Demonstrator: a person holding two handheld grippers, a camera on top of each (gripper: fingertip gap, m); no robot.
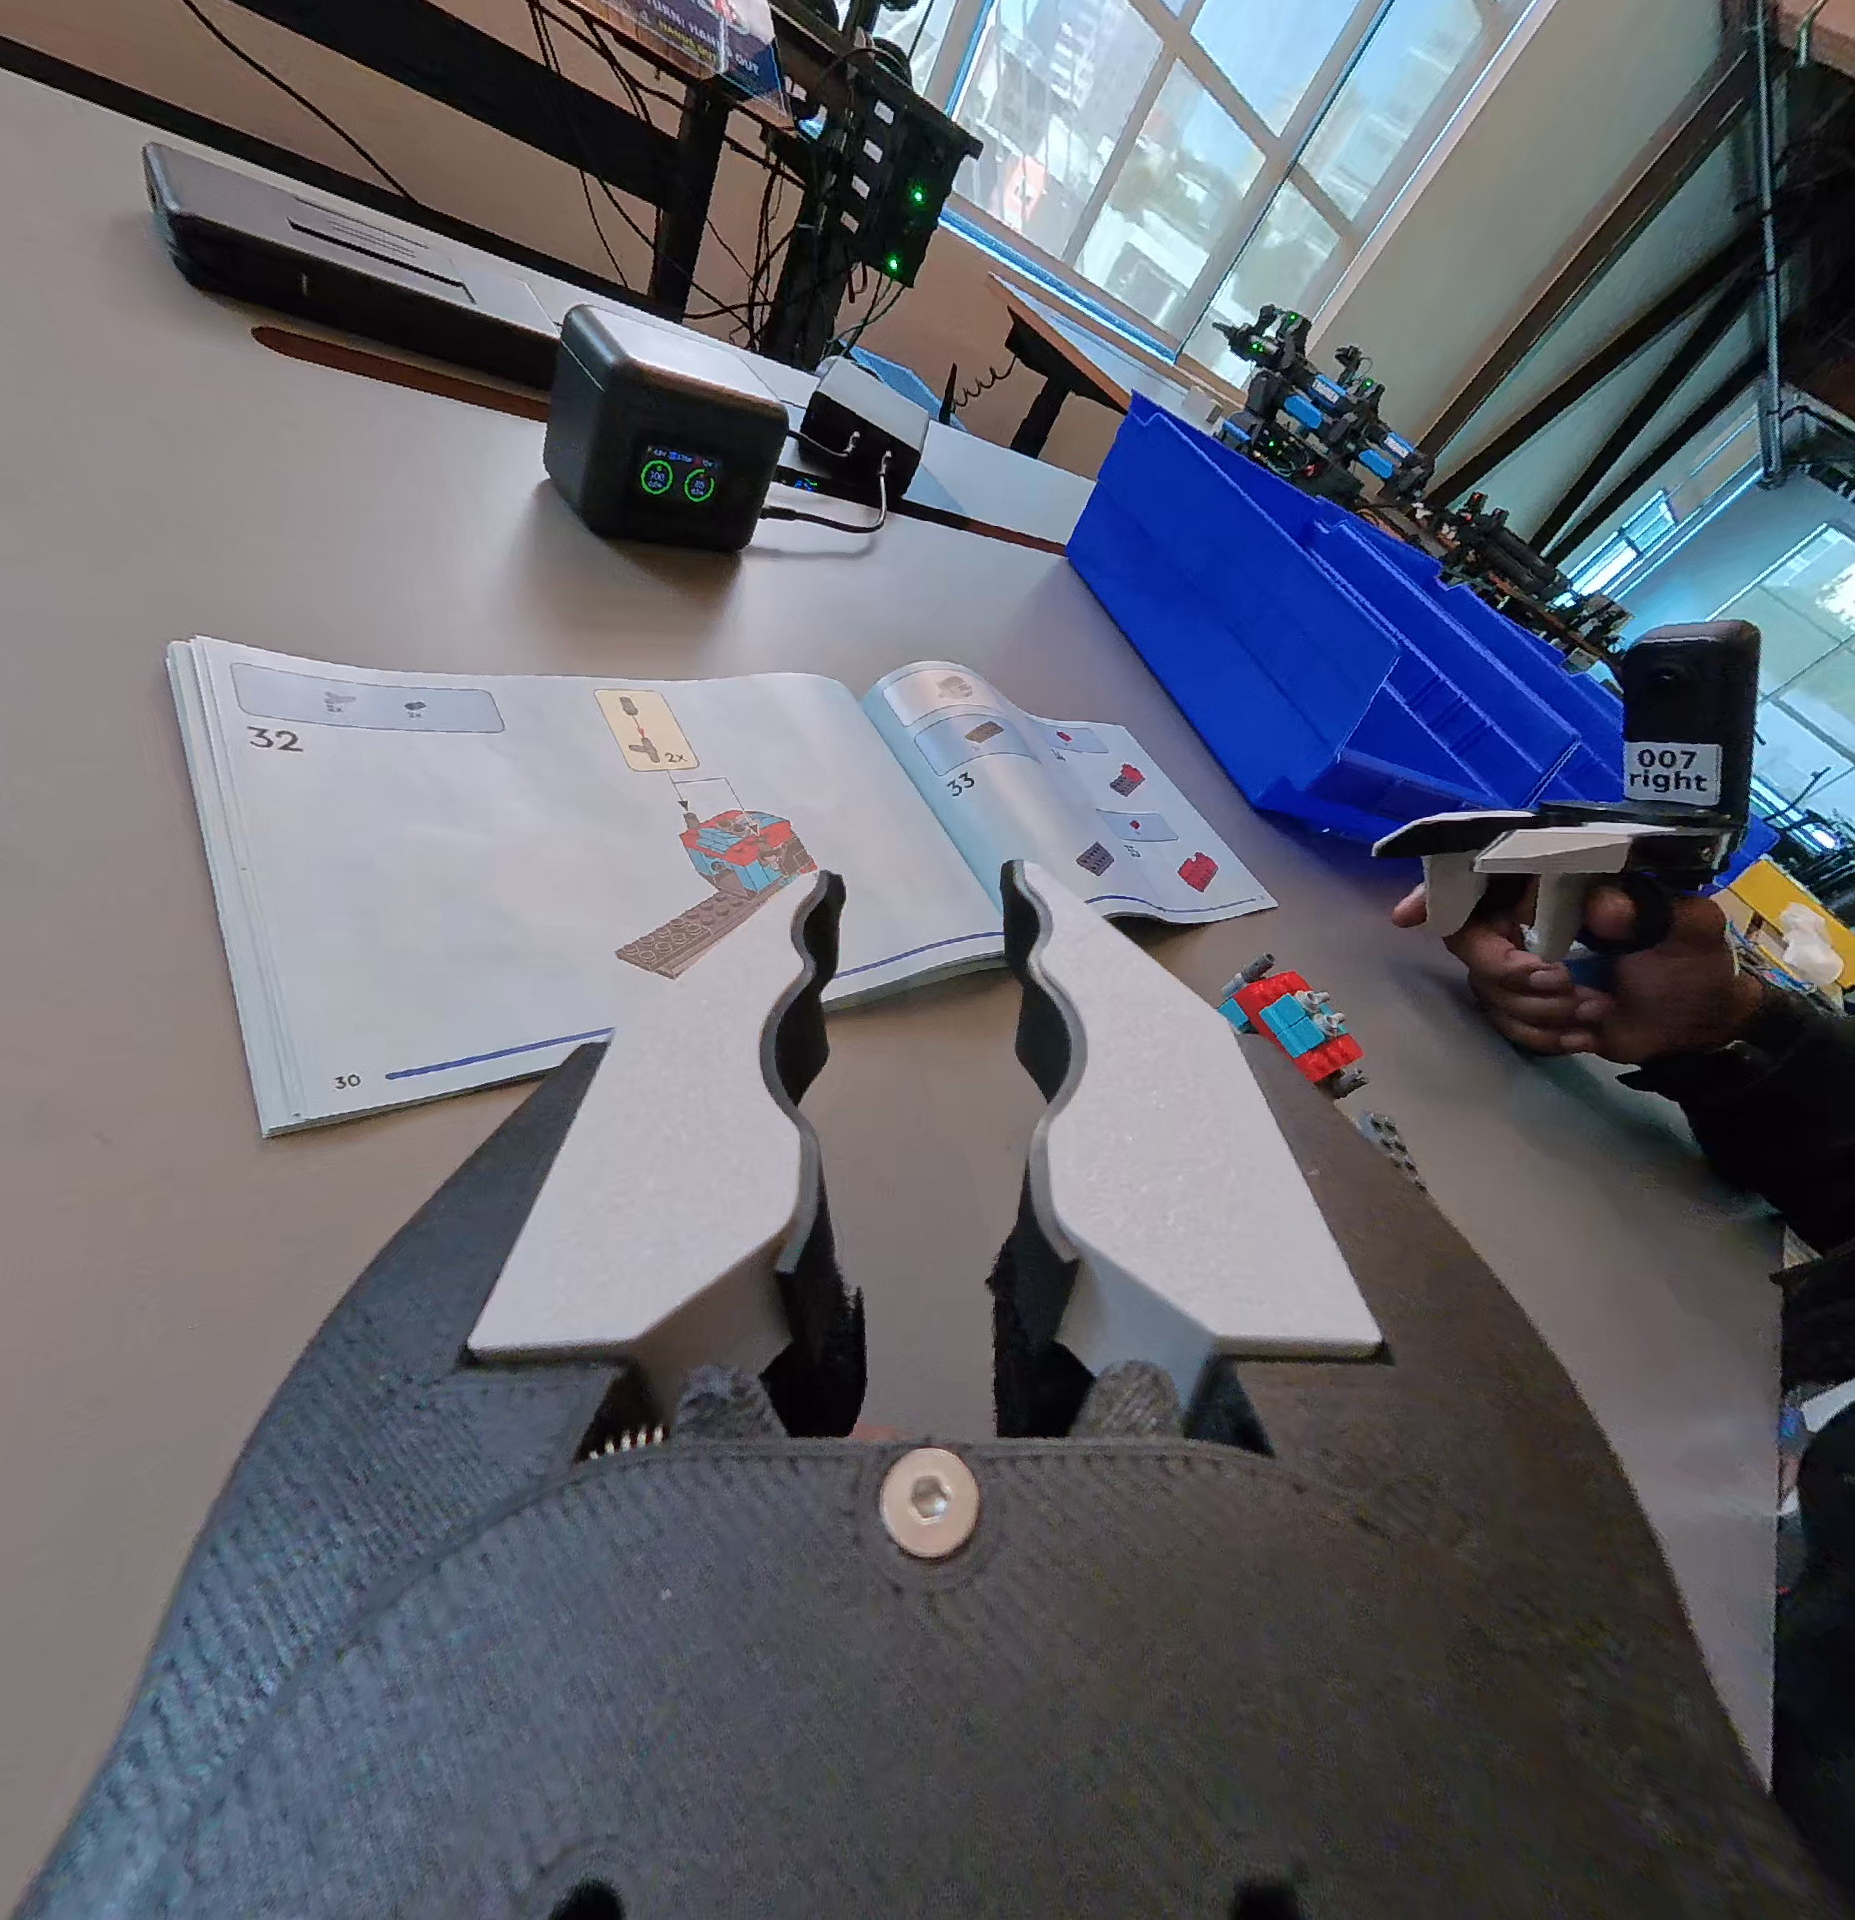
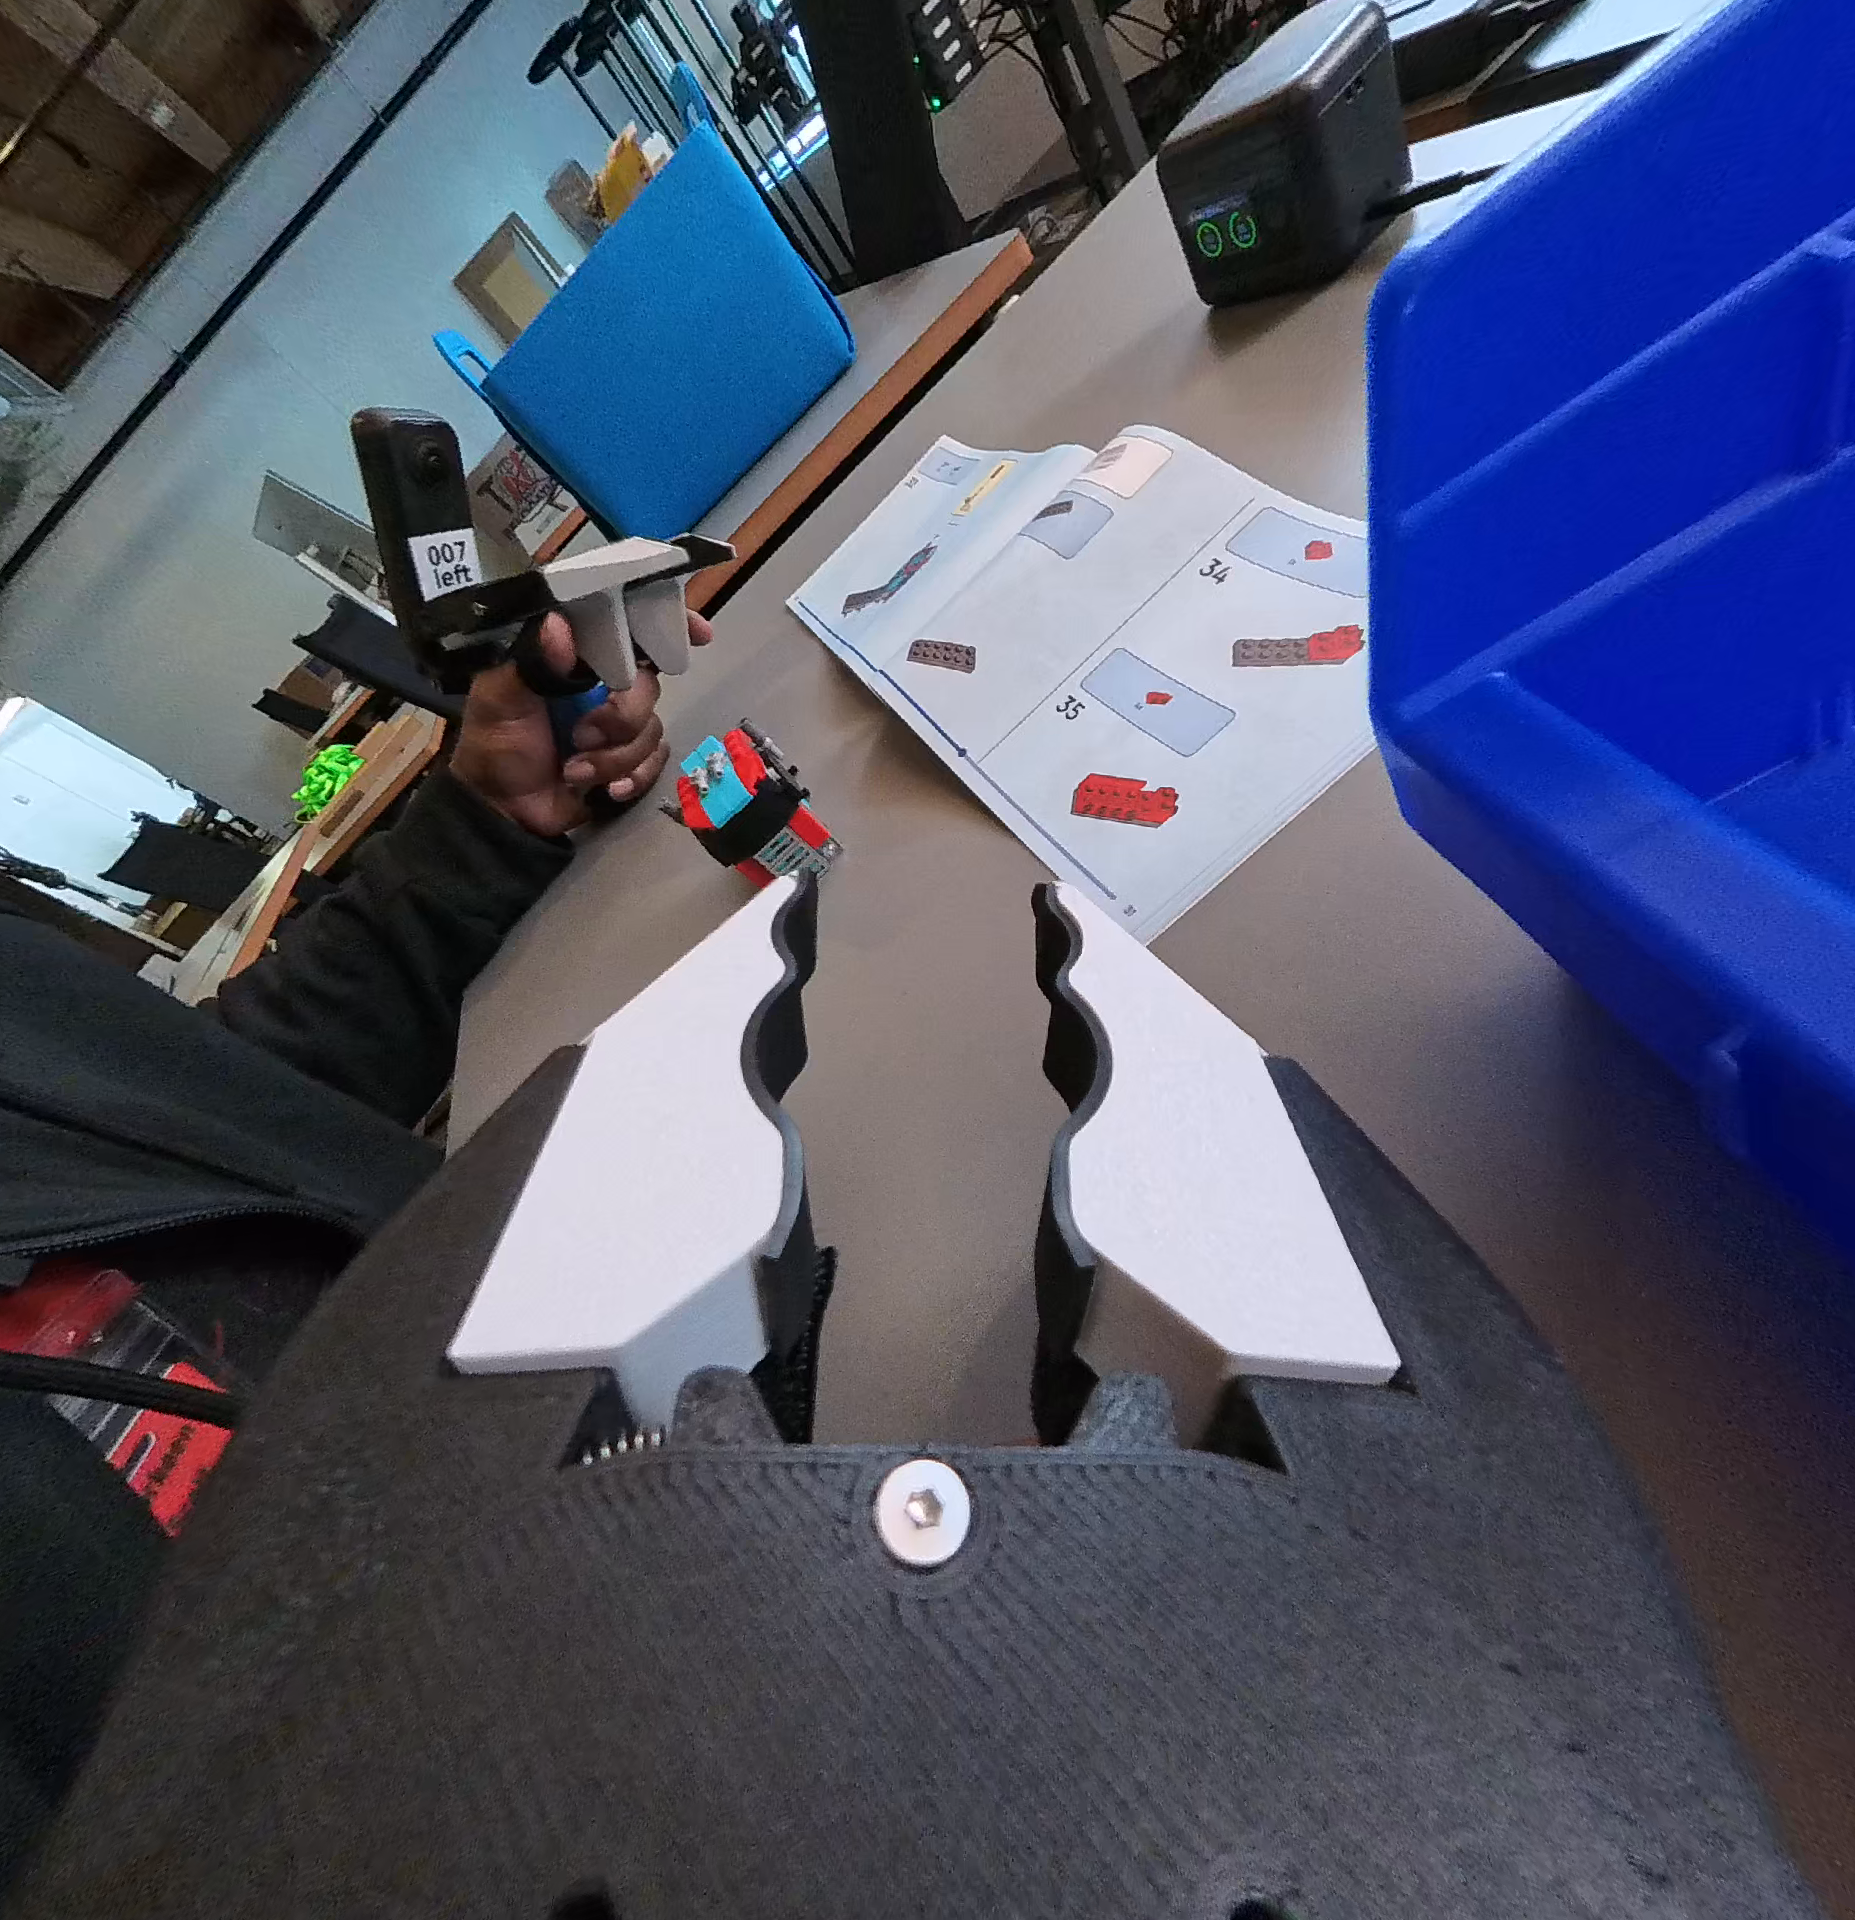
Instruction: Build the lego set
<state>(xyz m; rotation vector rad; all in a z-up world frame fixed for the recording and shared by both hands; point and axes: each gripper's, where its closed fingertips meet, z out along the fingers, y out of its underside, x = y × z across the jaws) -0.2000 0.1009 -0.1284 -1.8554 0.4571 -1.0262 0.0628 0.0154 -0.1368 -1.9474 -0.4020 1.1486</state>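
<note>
Both grippers empty, jaws apart, over the table (image 1: 123,499).
Left gripper (image 1: 918,914) over booklet (image 1: 487,862); right gripper (image 2: 918,904) beside model (image 2: 757,805), centre frame.

Lego model (image 1: 1292,1023) on table (image 1: 123,499), between booklet (image 1: 549,862) and person's hand (image 1: 1588,977)

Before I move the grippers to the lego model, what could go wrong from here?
1. The lego model lies tilted on the table, not held; a push from one side may roll it or break parts off.
2. Both the left gripper and the right gripper are open and empty; closing on the small protruding pins could snap them.
3. The instruction booklet lies close beside the model; fingers could catch a page.
</note>
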